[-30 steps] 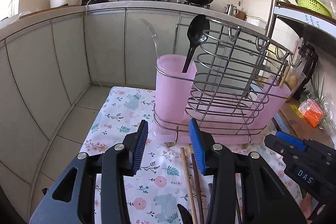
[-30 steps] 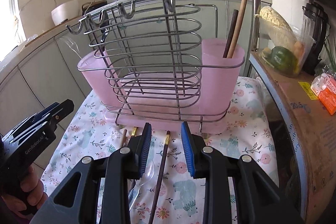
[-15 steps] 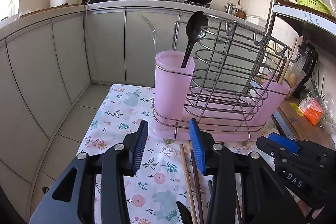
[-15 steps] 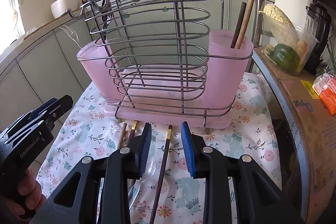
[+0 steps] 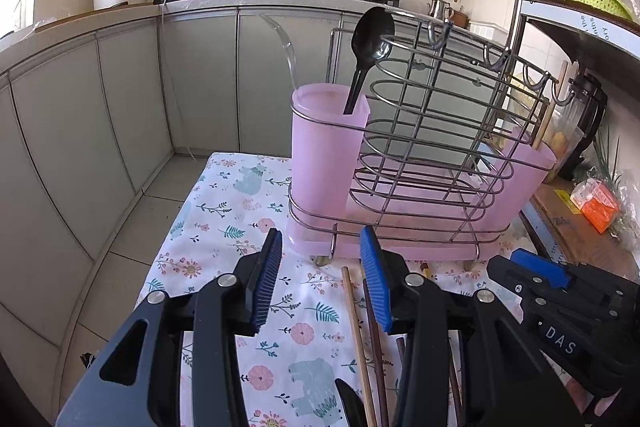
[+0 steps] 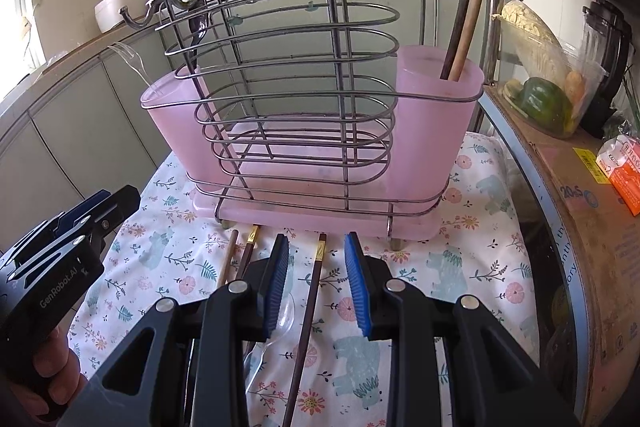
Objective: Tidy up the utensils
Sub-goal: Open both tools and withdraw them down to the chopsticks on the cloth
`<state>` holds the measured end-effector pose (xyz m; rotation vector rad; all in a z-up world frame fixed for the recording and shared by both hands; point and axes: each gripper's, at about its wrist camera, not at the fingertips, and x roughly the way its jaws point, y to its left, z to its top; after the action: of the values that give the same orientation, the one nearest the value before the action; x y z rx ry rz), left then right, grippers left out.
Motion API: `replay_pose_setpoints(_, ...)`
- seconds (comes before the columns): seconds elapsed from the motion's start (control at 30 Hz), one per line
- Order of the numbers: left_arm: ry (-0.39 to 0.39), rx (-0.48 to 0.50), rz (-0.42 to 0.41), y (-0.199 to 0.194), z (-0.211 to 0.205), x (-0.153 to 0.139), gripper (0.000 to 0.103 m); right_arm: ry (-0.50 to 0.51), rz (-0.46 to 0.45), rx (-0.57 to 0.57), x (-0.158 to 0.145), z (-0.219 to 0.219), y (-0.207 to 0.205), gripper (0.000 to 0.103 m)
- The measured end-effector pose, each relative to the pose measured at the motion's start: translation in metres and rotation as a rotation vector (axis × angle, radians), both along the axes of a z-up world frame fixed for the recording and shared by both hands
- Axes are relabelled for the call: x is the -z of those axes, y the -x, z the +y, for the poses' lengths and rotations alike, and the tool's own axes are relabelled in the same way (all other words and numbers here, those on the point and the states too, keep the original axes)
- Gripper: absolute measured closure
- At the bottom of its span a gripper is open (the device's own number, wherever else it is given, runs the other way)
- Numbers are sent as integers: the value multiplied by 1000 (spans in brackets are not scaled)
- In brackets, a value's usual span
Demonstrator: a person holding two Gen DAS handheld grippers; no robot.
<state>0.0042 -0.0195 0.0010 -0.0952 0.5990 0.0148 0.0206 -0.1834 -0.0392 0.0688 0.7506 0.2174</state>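
Kitchen cabinets and a stove with two pans fill the background; nearer, a table (image 6: 472, 227) under a floral cloth carries a wire rack (image 6: 288, 79) with a pink cup at each end.

Judging by what is already stowed, the job looks partly done. The cup at the rack's 9 o'clock end (image 5: 328, 147) holds one black spoon (image 5: 366, 55) and one clear plastic utensil (image 5: 282, 39). The cup at the 3 o'clock end (image 6: 436, 115) holds two sticks, one dark and one pale wooden (image 6: 470, 7).

Left loose on the cloth, at 6 o'clock of the rack: three chopsticks counted in the right view, one dark with a gold band (image 6: 310, 303) between the right gripper's fingers, two more (image 6: 240, 257) toward 9 o'clock of it, plus one clear spoon (image 6: 276, 323). A black utensil tip (image 5: 350, 401) shows at the bottom of the left view. More may be hidden under the grippers.

The left gripper (image 5: 320, 287) stands wide open and holds nothing. The right gripper (image 6: 318, 279) is likewise spread, straddling the banded chopstick without gripping it.
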Motion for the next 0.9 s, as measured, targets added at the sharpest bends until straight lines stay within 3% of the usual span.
replay_pose_setpoints(0.9, -1, 2, 56, -10, 1, 15, 62, 6, 41, 4, 12, 1, -9, 75)
